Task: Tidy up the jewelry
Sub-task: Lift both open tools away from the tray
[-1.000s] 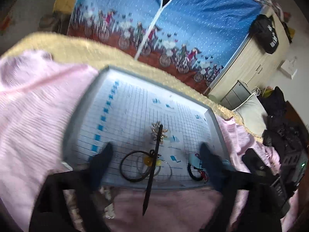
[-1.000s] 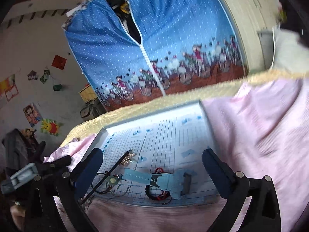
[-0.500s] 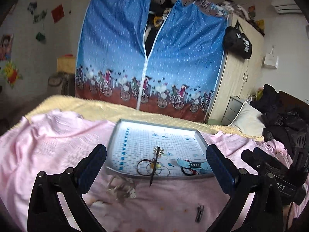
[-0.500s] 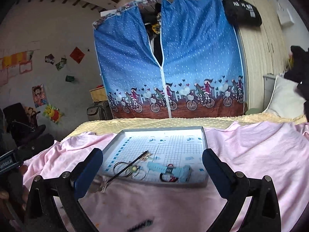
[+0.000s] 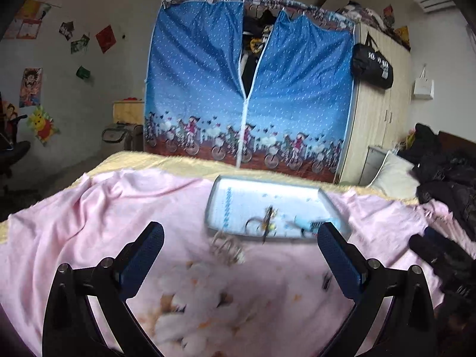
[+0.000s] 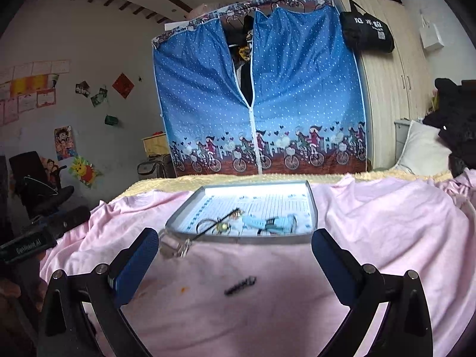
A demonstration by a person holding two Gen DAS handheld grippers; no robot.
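Evidently both grippers, left gripper [image 5: 239, 239] and right gripper [image 6: 235, 245], have withdrawn from the tray [image 6: 311, 205], jaws wide and empty, leaving a hair clip [image 6: 240, 285] unsorted on the near blanket [image 6: 372, 223].

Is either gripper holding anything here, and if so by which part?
Nothing is held. The left gripper and right gripper both have their jaws spread wide and empty above the pink blanket.

One tray [image 6: 311, 205], one light-blue watch [image 6: 267, 223], one dark stick [image 6: 218, 221], one hair clip [image 6: 241, 285], two blankets.
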